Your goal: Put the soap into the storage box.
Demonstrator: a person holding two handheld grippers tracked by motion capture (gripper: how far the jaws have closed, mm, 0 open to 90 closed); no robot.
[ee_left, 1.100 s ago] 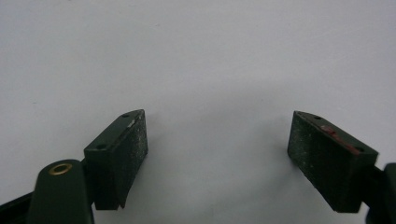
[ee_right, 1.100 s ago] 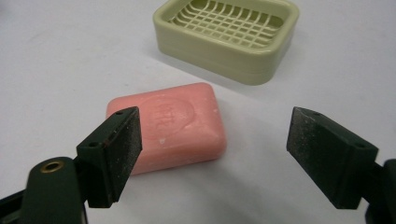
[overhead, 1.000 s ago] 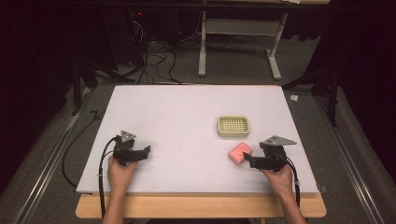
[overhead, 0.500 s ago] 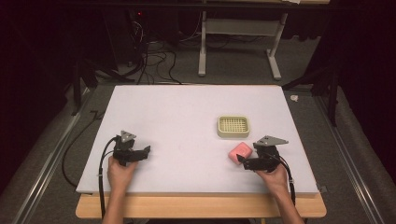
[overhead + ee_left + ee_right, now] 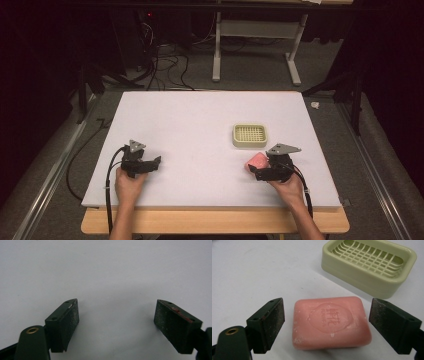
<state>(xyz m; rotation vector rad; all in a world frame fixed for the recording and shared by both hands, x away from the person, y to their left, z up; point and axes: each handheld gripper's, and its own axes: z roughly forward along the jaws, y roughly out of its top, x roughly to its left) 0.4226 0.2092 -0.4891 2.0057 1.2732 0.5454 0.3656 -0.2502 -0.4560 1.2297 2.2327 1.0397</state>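
Your soap dish [image 5: 369, 266] sits bare toward the tabletop's [image 5: 200, 125] right edge. The soap [image 5: 330, 322] lies just before it, between your right tool's [image 5: 325, 325] spread jaws, untouched. Your left tool [image 5: 117, 325] gapes over bare tabletop.

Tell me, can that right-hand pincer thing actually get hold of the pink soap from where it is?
Probably yes. The right gripper is open, one jaw on each side of the pink soap, with small gaps and nothing between. The soap dish sits beyond, out of the way.

Black left claw [image 5: 156, 162], black right claw [image 5: 253, 171], grey triangular plates, apparently bare forearms
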